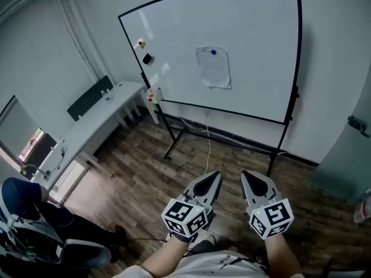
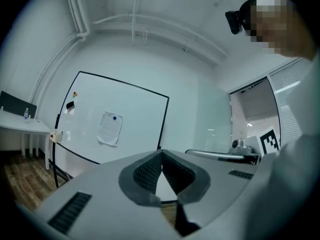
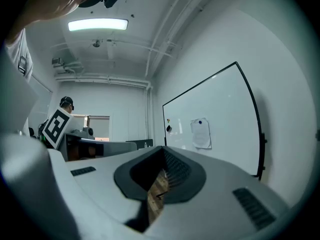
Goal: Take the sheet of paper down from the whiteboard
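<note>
A white sheet of paper (image 1: 213, 68) hangs on the whiteboard (image 1: 261, 45), pinned near its top edge by a blue magnet (image 1: 213, 52). The board stands on a black frame across the room. Both grippers are held low in front of me, well short of the board. My left gripper (image 1: 215, 175) is shut with nothing in it, its tips meeting in the left gripper view (image 2: 161, 153), where the paper (image 2: 110, 129) shows far off at the left. My right gripper (image 1: 246, 174) also has its jaws together and empty (image 3: 164, 148); there the paper (image 3: 201, 133) lies far ahead at the right.
A black eraser (image 1: 147, 58) and small red and yellow magnets (image 1: 141, 43) sit at the board's upper left. A white cable (image 1: 207, 141) hangs below the board. A long white desk (image 1: 95, 120) runs along the left wall. A seated person (image 1: 23, 198) is at the lower left.
</note>
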The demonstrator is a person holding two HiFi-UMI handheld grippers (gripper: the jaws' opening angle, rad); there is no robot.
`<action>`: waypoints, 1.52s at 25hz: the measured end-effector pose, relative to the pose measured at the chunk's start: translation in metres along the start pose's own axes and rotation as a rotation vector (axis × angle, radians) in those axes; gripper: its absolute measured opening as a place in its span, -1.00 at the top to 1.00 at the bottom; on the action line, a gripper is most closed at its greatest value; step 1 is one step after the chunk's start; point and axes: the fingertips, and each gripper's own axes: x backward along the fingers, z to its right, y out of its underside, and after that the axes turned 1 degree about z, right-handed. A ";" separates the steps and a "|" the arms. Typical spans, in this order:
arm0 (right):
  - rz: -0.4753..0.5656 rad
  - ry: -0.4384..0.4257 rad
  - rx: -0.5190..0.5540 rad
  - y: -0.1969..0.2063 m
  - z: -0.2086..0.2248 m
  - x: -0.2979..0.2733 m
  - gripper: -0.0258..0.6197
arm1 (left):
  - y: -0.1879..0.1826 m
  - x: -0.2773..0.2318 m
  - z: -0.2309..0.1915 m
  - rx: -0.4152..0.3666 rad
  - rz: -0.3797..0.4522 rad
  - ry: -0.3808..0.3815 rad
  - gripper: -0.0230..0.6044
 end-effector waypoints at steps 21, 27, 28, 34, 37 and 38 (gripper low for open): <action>-0.041 0.092 0.094 -0.008 0.068 -0.204 0.88 | -0.042 -0.137 -0.183 -0.036 0.018 0.048 0.88; -0.032 0.143 0.094 -0.011 0.097 -0.251 0.88 | -0.055 -0.172 -0.229 -0.056 0.014 0.066 0.88; -0.029 0.148 0.091 -0.011 0.103 -0.257 0.88 | -0.056 -0.178 -0.234 -0.059 0.011 0.068 0.88; 0.005 0.166 0.092 -0.017 0.148 -0.301 0.88 | -0.065 -0.222 -0.269 -0.102 0.014 0.043 0.88; 0.036 0.168 0.107 -0.026 0.178 -0.329 0.88 | -0.071 -0.247 -0.287 -0.129 0.020 0.017 0.88; 0.046 0.169 0.113 -0.030 0.189 -0.338 0.88 | -0.074 -0.256 -0.292 -0.138 0.022 0.006 0.88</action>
